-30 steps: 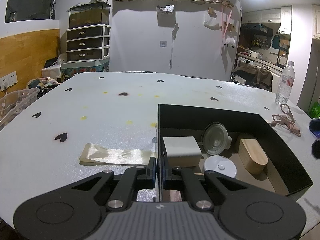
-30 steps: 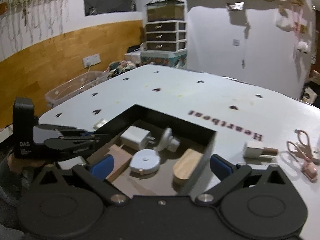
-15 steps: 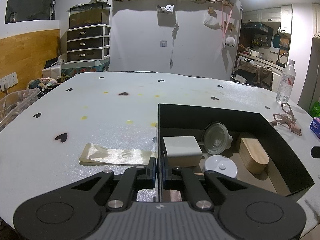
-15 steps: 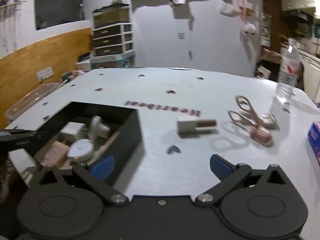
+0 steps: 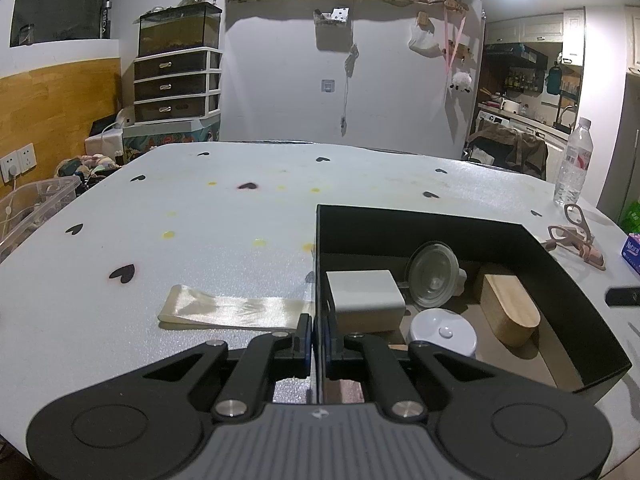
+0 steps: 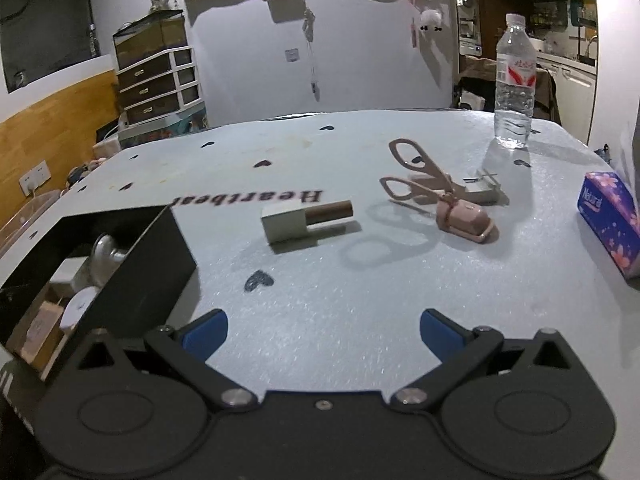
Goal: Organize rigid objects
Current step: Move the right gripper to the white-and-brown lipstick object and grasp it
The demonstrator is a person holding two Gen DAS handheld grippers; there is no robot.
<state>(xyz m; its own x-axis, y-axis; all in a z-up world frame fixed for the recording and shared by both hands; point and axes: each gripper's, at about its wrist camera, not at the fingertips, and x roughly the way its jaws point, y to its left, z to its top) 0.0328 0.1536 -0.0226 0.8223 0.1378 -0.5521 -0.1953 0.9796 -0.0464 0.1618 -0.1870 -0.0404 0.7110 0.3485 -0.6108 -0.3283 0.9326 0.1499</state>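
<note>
Scissors (image 6: 420,176) lie right of the black box (image 6: 156,256), stiff and light; take them at the sheathed blades. Right gripper (image 6: 323,330) gapes empty, while left gripper (image 5: 316,334) pinches the box wall.

**Gripper hardware**

Both grippers are built of matte black plastic linkages fixed with silver screws. A ribbed grey plate is seen on the left gripper (image 5: 316,332). Blue pads are fitted to the right gripper (image 6: 322,330).
</note>
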